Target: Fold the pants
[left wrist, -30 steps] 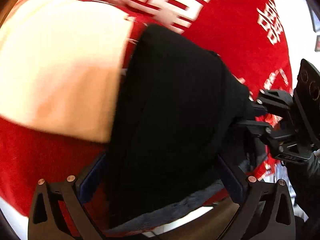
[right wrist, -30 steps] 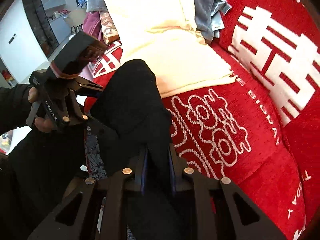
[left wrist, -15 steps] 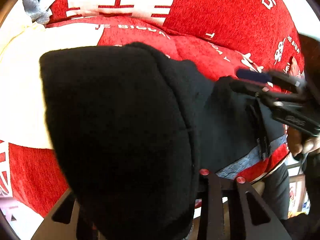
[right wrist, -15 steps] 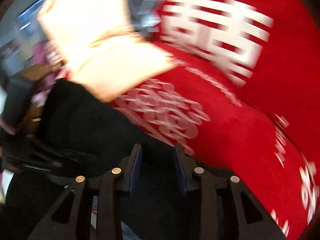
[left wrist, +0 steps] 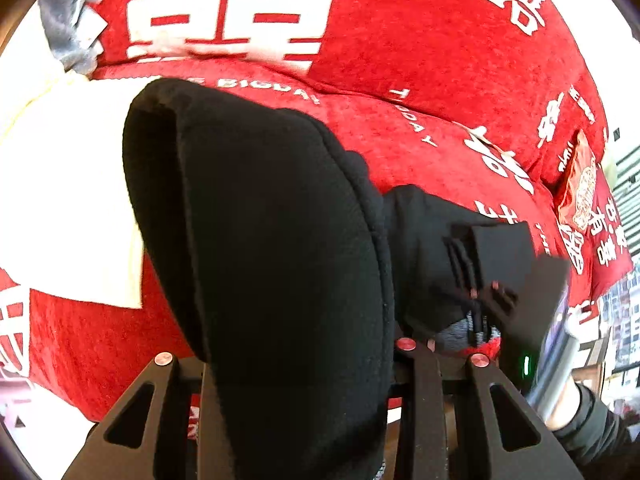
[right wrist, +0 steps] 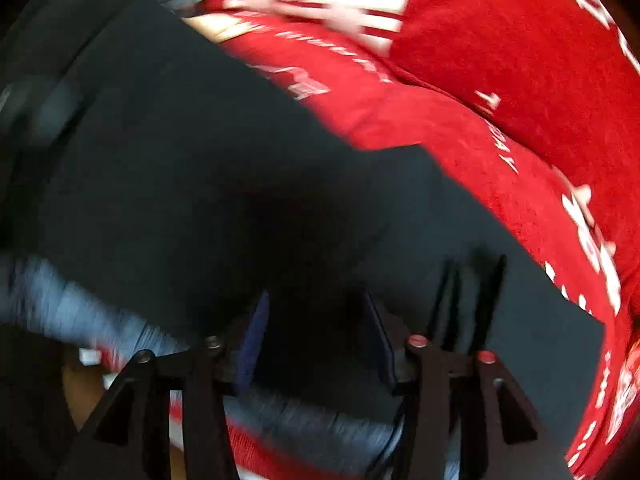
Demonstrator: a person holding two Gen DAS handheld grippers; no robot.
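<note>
The black pants (left wrist: 272, 248) are held up over a red sofa cover. In the left wrist view a thick fold of them drapes over my left gripper (left wrist: 296, 364), which is shut on the cloth; its fingertips are hidden by the fabric. The waistband with a drawstring (left wrist: 476, 296) hangs to the right, near the other gripper's body (left wrist: 536, 320). In the blurred right wrist view the pants (right wrist: 180, 168) spread wide, and my right gripper (right wrist: 316, 336) has its jaws parted with black cloth between the blue pads (right wrist: 254, 344).
The red sofa cover (left wrist: 420, 32) with white characters fills the background. A cream cloth (left wrist: 68, 184) lies at the left, with a grey garment (left wrist: 68, 36) beyond it. A red cushion (left wrist: 580, 196) sits at the far right.
The pants have swung to the right across the sofa. The right gripper's jaws have widened since a second ago. The left gripper stays shut on the fold.
</note>
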